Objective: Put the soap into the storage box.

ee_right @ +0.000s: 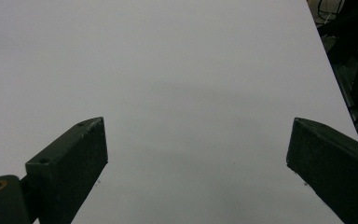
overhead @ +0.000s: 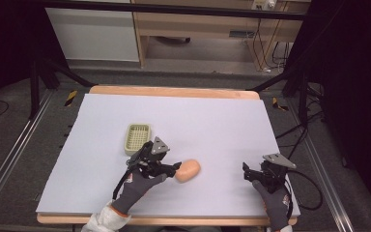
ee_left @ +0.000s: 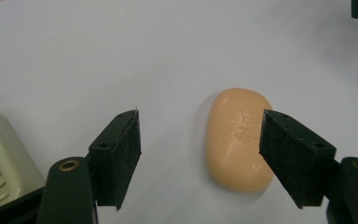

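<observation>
— Where's the soap (ee_left: 239, 140)?

— On the white table (overhead: 222, 125), just right of the left gripper (overhead: 174, 169), whose jaws gape empty. Its long axis probably runs along them.

— The right gripper (overhead: 247, 173)?

— Also spread, empty, well apart.

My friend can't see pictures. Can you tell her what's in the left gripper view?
A peach soap bar lies on a white table between the open left gripper's two black fingers, nearer one of them. A pale slotted soap dish peeks in at the edge.
</observation>
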`<state>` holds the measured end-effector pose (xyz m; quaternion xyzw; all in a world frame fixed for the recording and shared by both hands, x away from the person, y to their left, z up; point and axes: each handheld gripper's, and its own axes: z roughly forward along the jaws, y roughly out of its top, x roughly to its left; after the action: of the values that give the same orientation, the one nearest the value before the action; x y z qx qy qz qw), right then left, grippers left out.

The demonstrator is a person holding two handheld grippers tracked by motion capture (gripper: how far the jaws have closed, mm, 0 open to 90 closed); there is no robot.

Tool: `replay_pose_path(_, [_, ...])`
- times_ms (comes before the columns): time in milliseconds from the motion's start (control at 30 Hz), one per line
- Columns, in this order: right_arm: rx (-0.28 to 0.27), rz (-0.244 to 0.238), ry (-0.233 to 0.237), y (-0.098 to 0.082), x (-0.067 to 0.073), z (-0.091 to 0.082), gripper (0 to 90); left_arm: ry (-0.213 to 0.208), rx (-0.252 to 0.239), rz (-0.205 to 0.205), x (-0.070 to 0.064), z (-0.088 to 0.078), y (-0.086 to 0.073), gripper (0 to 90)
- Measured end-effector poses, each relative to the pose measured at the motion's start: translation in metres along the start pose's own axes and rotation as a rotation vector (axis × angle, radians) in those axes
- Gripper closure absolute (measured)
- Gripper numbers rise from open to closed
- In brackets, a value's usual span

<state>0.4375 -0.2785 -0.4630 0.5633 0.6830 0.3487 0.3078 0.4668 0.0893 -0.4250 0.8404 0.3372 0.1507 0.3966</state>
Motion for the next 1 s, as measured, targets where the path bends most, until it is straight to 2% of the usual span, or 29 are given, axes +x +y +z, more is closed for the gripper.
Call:
replay_pose_path(767, [0.004, 0.008, 0.014, 0.0, -0.001, 0.0, 5.1, -0.039, 0.076, 0.077, -0.023, 0.022, 0.009, 26.2])
replay_pose_path(1000, [0.002, 0.009, 0.018, 0.0, 0.0, -0.001, 5.1, -0.049, 0.09, 0.085, -0.026, 0.027, 0.01, 25.2])
